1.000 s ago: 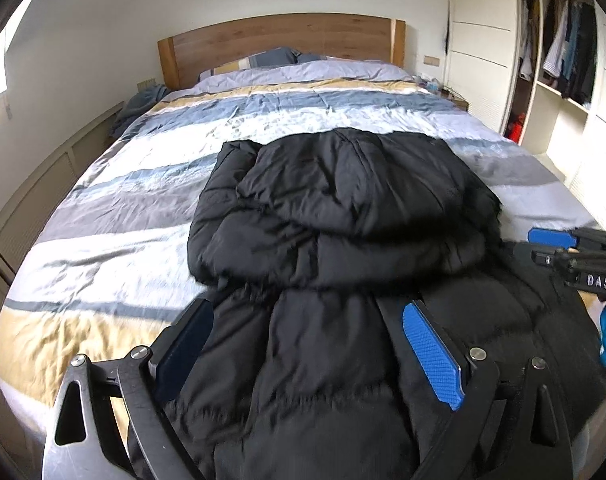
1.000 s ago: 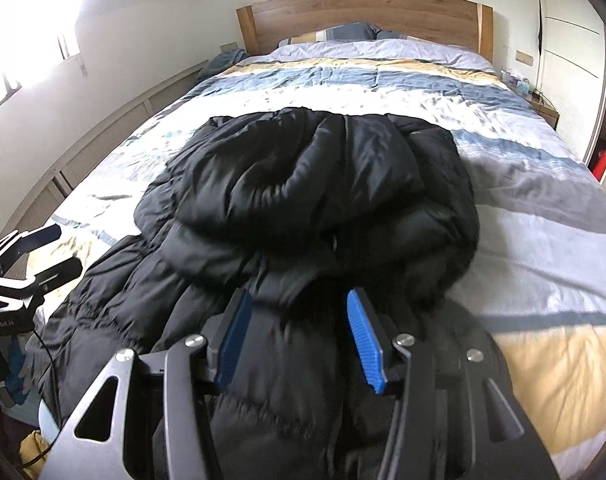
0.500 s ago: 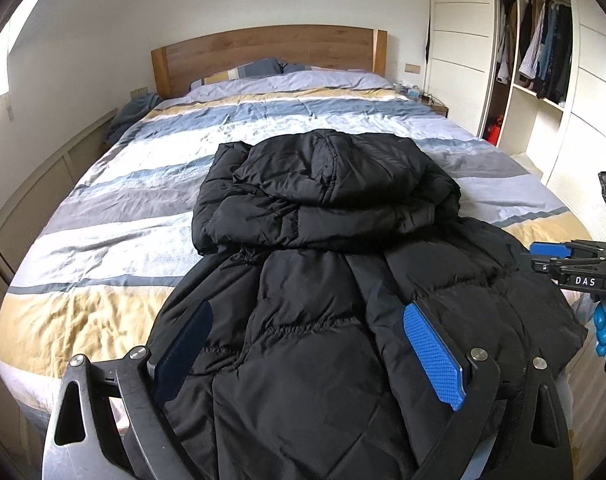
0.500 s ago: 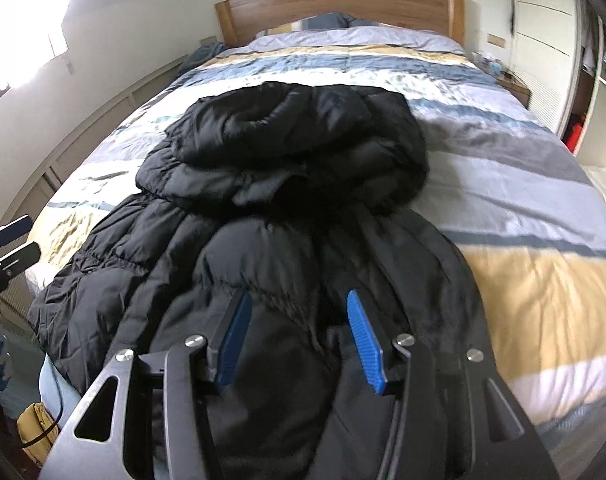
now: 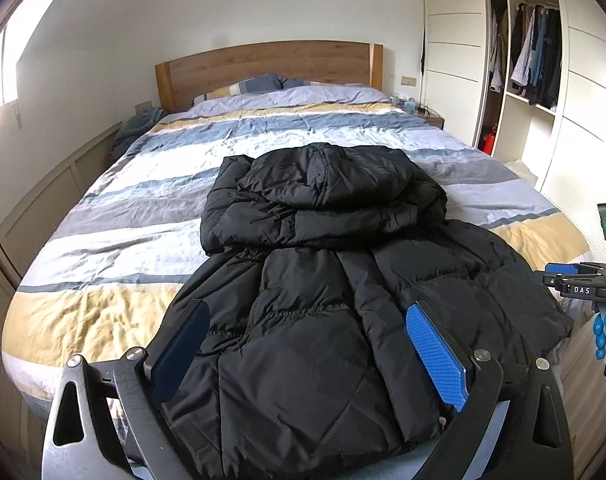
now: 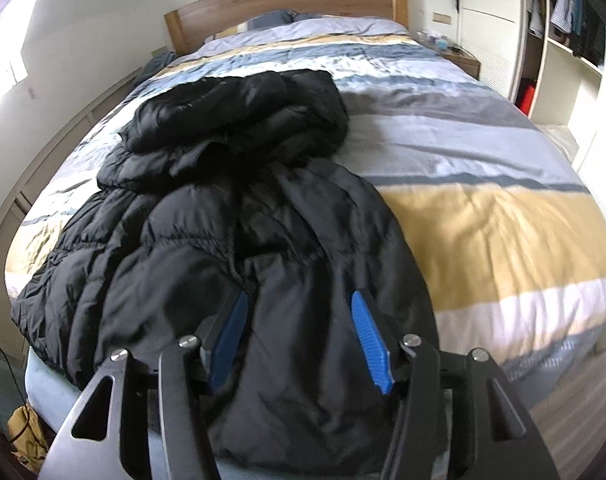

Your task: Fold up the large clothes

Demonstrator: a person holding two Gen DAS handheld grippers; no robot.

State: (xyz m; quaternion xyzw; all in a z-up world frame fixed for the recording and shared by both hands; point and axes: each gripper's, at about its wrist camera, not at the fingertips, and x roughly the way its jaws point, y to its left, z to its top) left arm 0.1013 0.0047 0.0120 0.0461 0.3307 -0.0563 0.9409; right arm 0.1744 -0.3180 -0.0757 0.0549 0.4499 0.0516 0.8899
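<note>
Home bedroom, striped bed, wooden headboard, open wardrobe

Daylight comes in from a window on the left wall; it is blown out to white in both views, with a purple tint at the top left corner of the right wrist view; the bed cover looks bright and the wall is softly lit; the black coat stays dark, its folds hard to make out; the left wrist view is sharp; the right wrist view is smeared, most at its right side; both views bend at the rim, with dark corners.
</note>
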